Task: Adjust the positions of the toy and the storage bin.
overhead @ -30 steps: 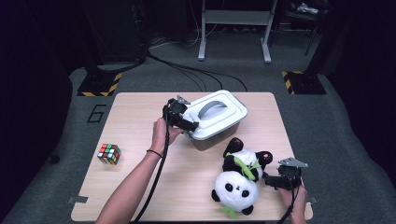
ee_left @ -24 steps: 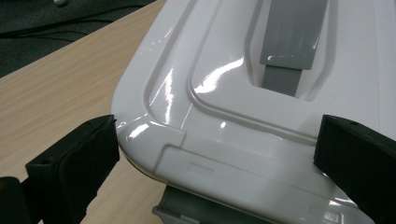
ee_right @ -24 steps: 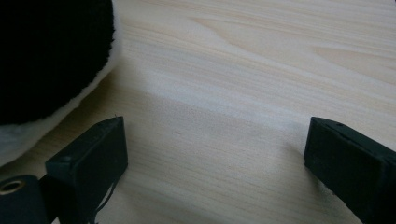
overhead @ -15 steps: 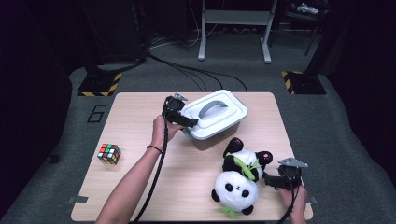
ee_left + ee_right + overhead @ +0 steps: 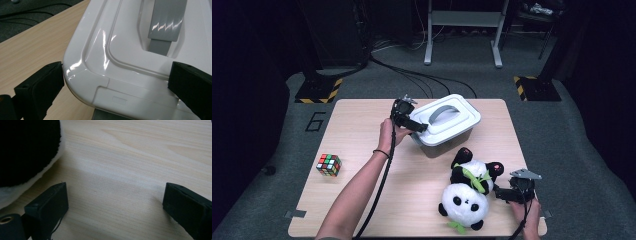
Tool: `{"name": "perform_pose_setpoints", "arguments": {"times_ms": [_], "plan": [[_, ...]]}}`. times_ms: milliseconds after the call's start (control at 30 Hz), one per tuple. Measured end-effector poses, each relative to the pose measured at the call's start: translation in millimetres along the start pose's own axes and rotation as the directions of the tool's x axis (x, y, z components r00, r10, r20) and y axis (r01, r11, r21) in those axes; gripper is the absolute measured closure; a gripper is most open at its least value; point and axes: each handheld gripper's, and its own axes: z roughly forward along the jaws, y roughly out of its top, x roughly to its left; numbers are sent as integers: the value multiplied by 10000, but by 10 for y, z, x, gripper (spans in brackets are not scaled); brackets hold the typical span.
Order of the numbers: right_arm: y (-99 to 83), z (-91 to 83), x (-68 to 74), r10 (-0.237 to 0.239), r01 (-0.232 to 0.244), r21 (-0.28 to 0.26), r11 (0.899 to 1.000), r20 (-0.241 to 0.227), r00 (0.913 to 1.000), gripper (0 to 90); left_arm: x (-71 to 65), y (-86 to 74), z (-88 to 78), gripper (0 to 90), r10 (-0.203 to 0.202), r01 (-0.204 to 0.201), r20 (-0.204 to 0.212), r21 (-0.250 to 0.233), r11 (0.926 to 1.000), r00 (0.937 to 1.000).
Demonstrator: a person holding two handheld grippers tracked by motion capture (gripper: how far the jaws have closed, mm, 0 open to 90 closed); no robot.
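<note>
On the table: a pale wooden table [image 5: 362, 150] holds a white box, a toy panda and a puzzle cube.
Box: the white box [image 5: 447, 127] stands toward the far middle of the table, its white lid [image 5: 130, 50] on, with a grey handle [image 5: 443, 113] lying flat in a recess on top.
Left gripper: the left gripper [image 5: 421, 127] sits at the near left corner of the lid, its jaws spread wide. In the left gripper view one jaw is just beside the rounded corner of the lid and the other lies over the lid's edge; whether either one touches the plastic I cannot tell.
Left hand: the left hand [image 5: 388, 135] holds that gripper from the box's left side, the forearm running back to the near edge.
Panda: the toy panda [image 5: 468, 192] lies on its back near the right front of the table, head toward the near edge, apart from the box.
Right gripper: the right gripper [image 5: 498, 192] rests low by the panda's right side, jaws spread, with bare wood between them and the panda's fur just beside one jaw.
Cube: the puzzle cube [image 5: 328, 165] sits alone near the left edge, well apart from both grippers.
</note>
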Motion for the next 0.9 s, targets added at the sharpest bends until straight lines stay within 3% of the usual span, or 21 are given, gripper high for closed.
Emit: {"name": "perform_pose_setpoints", "arguments": {"times_ms": [200, 467, 633, 900], "plan": [[0, 0, -1, -2, 2, -6, 10000, 1, 10000, 53, -12, -3, -41, 1, -99, 97, -194, -112, 9999, 9998], [0, -1, -1, 7, -7, -4, 10000, 9, 10000, 53, -107, -90, -378, 1, 66, -92, -495, -527, 9986, 9988], [-1, -2, -1, 23, -23, -3, 10000, 28, 10000, 52, -166, -237, -536, 1, 84, -114, -485, -620, 9980, 9988], [12, -25, -16, 19, -16, 184, 9998, -197, 9998, 32, -289, -606, -710, 1, 33, -63, -414, -728, 9973, 9991]]}}
